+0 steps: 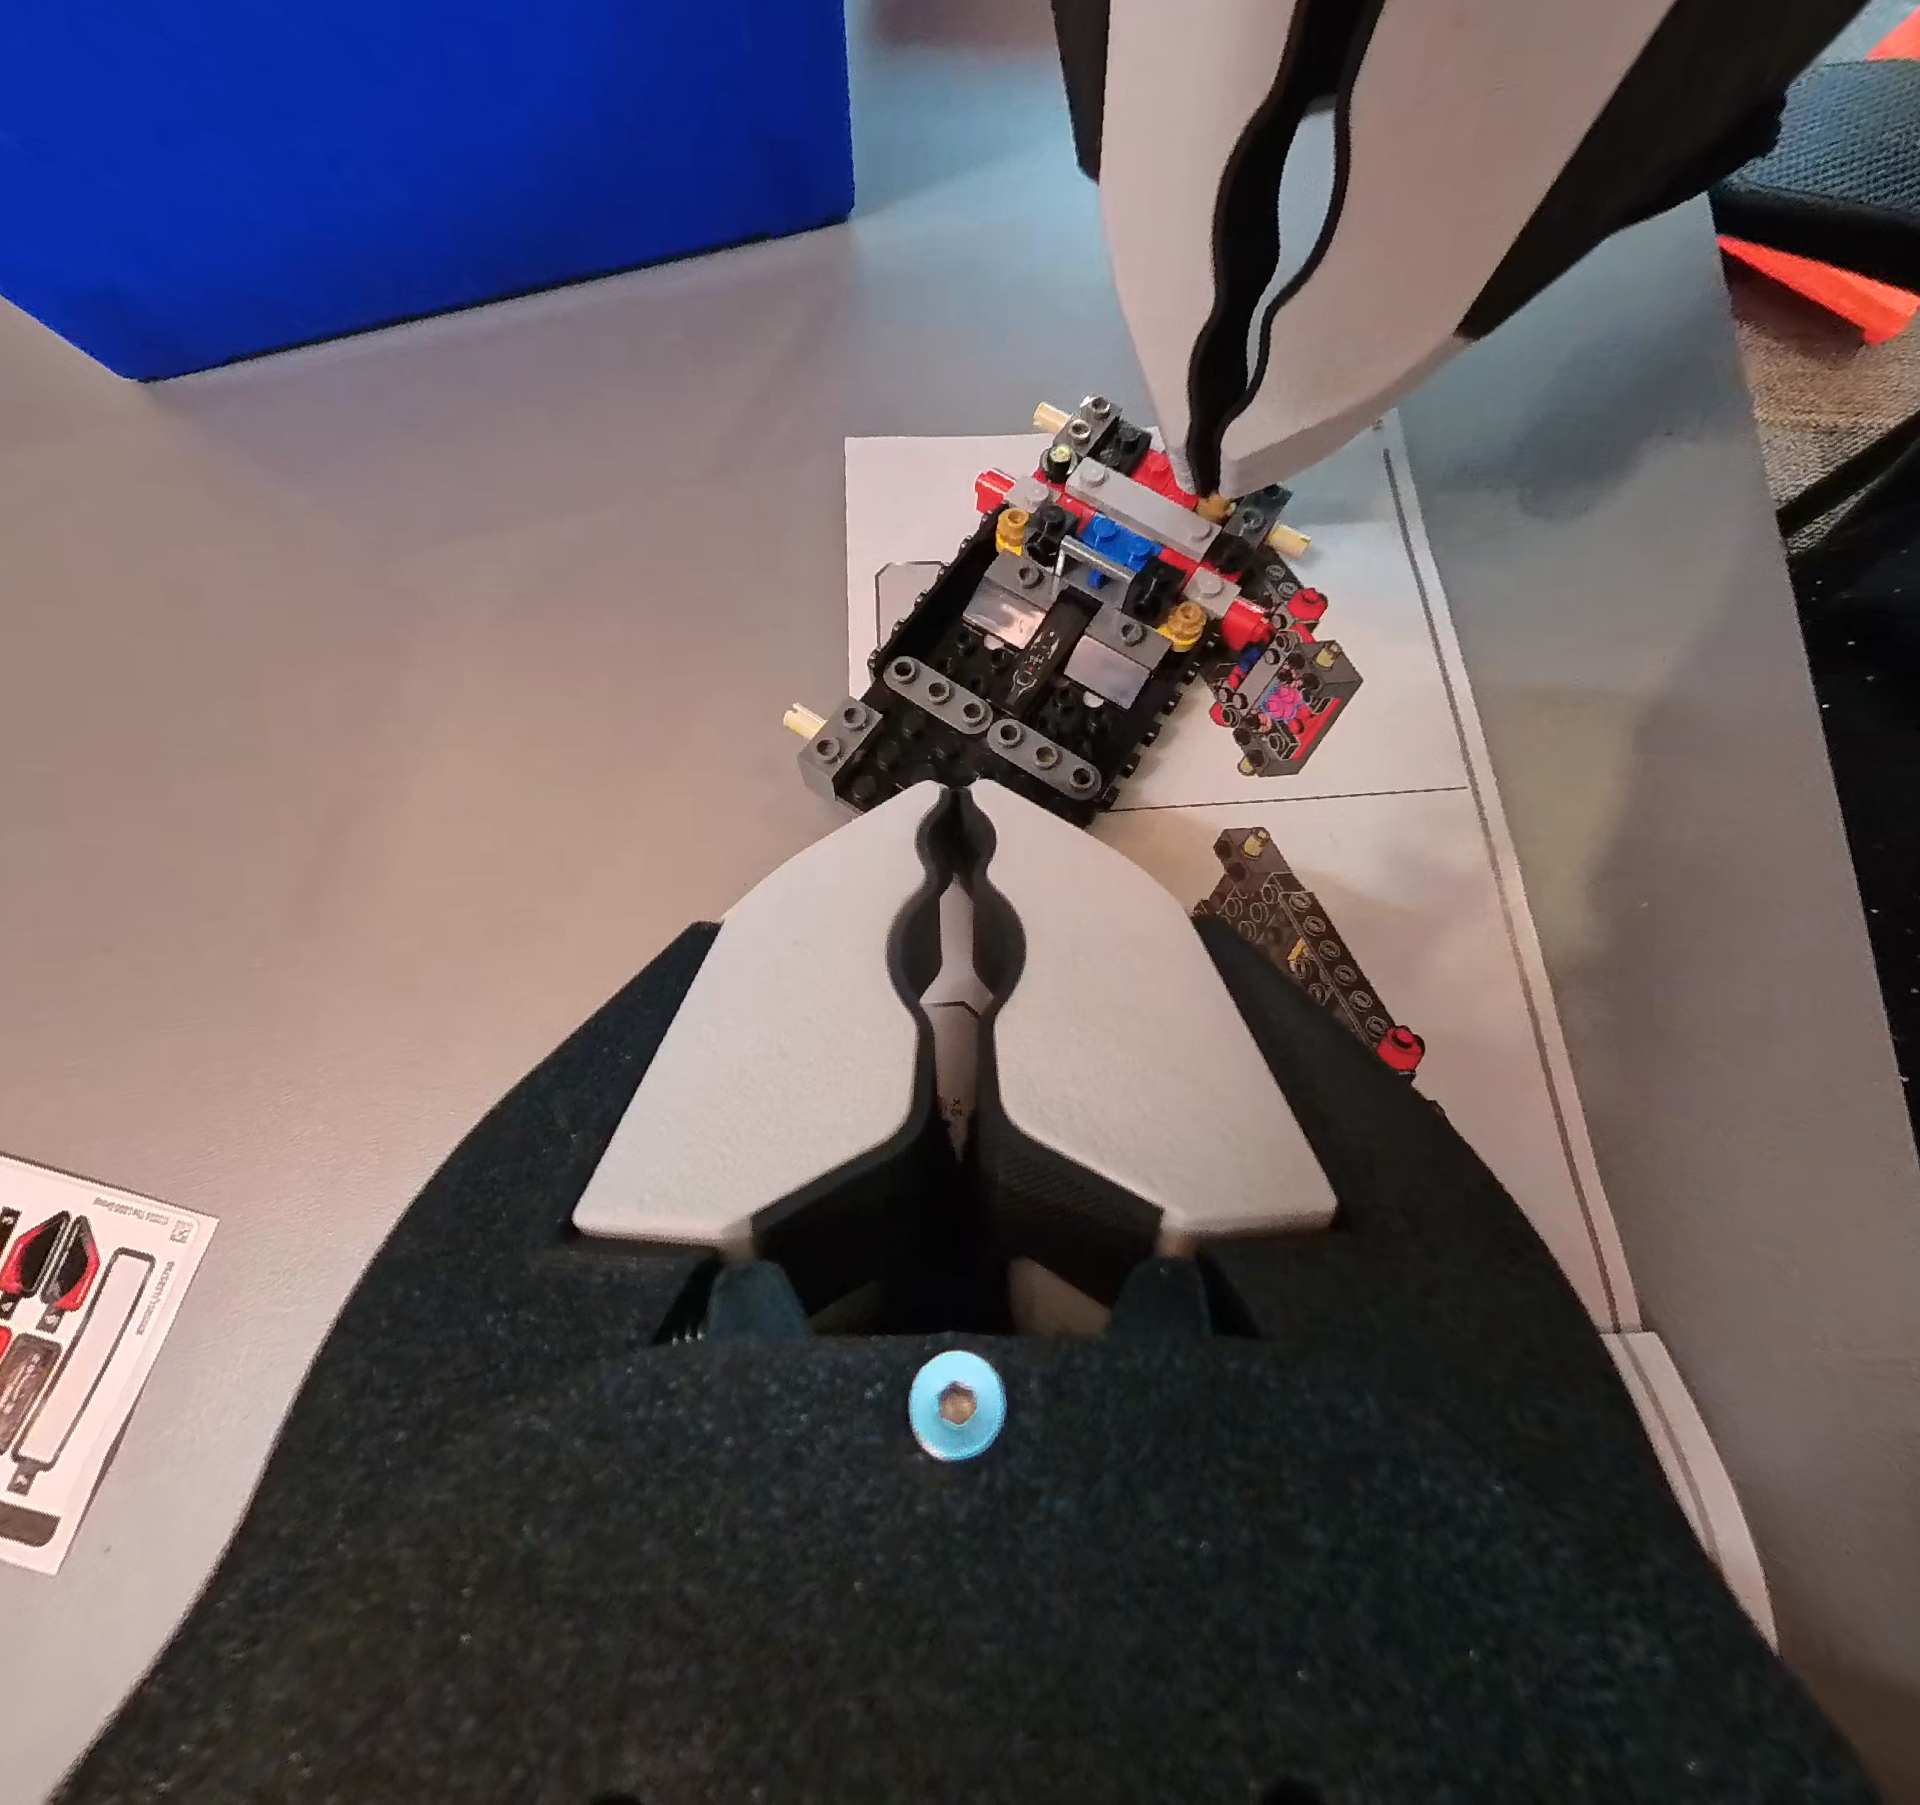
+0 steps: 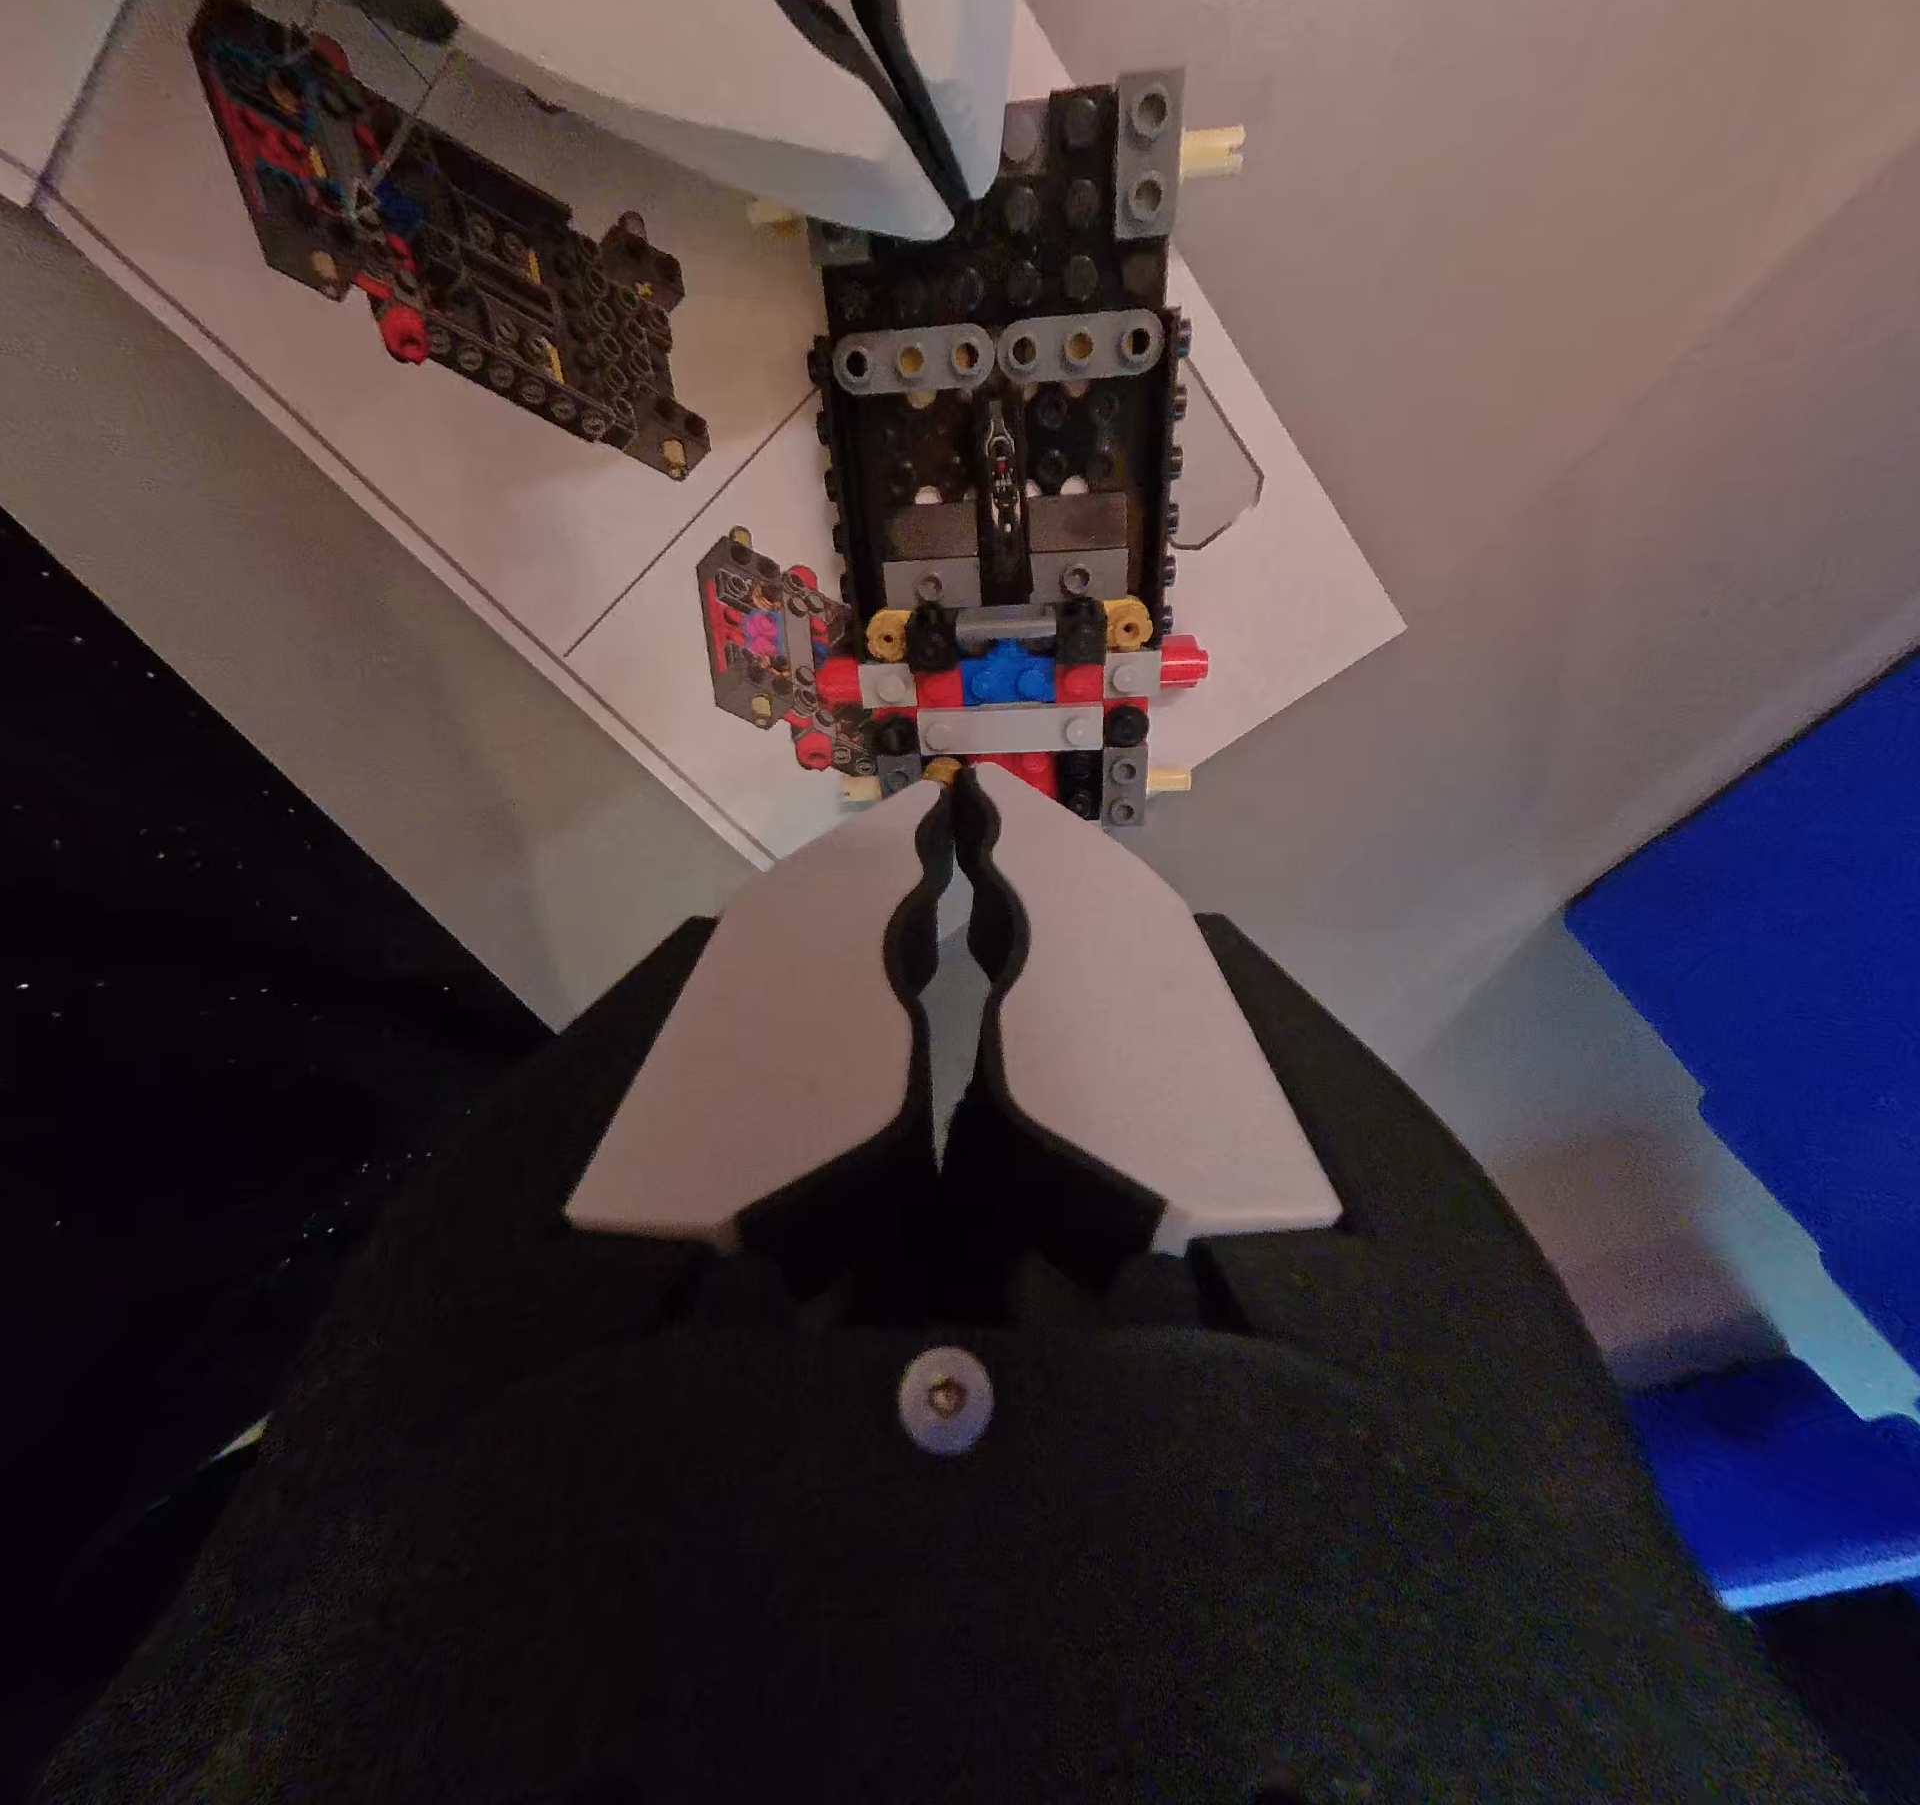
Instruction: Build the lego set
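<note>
The lego car model [image 1: 1049, 633], a black chassis with red, blue and grey bricks at one end, lies on the instruction sheet [image 1: 1382, 716]. My left gripper [image 1: 954, 795] is shut and empty, its tips against the chassis's black end; it enters the right wrist view [image 2: 958, 195] from the top. My right gripper [image 2: 957, 787] is shut, its tips pressed on a small gold round piece [image 2: 942, 769] at a corner of the red-and-grey end. In the left wrist view the right gripper [image 1: 1210, 493] comes down from above onto that gold piece [image 1: 1214, 507]. The model [image 2: 1003, 467] fills the middle of the right wrist view.
A blue box [image 1: 416, 93] stands on the grey table [image 1: 416, 716] to the far left. A sticker sheet [image 1: 73, 1381] lies at the near left. The table edge [image 1: 1766, 508] runs close on the right, with dark and orange things [image 1: 1829, 290] beyond it. Left tips to right tips: about 9 cm.
</note>
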Tool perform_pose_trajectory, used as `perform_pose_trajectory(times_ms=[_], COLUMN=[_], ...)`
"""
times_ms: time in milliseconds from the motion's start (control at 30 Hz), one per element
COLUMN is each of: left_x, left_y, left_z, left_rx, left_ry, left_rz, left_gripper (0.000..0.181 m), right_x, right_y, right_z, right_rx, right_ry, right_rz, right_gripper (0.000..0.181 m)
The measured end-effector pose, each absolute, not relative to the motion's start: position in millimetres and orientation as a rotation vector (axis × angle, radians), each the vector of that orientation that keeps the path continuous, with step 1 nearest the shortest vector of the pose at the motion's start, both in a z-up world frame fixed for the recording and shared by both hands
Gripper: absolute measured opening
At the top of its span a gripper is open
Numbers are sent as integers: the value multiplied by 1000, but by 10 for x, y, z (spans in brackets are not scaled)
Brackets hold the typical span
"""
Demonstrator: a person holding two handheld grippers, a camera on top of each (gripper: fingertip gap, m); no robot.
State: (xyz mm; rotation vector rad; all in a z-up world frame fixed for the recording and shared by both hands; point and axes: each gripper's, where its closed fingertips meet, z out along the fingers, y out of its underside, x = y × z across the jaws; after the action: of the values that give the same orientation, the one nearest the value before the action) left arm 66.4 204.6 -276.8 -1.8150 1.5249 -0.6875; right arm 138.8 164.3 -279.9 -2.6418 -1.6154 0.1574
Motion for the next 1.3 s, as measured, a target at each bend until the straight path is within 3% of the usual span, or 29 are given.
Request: perform_pose_trajectory(times_ms=[733, 900, 1100, 1233, 1300], left_x=[657, 618, 330, 158, 144], left_y=[2045, 2165, 2621, 2755, 2757], left_z=[-2739, -2539, -2127, -1979, -1955], left_rx=[-1815, -1776, -1707, -1674, -1668], left_ry=[1507, 1371, 981, 845, 834], left_rz=[-733, -766, -695, -676, -686], left_gripper=[2, 6, 7, 7, 7], right_x=[1379, 1184, 1009, 678, 624], right_y=[1661, 1596, 1672, 1426, 1356], right_z=[-2809, -2695, -2401, -2492, -2703], right_rx=[-2649, -2552, -2185, -2082, -2144], right_ry=[-1766, -1647, -1513, -1484, -1495], right_rz=[-21, 420, 488, 720, 733], right_gripper=[0, 0, 0, 26, 25])
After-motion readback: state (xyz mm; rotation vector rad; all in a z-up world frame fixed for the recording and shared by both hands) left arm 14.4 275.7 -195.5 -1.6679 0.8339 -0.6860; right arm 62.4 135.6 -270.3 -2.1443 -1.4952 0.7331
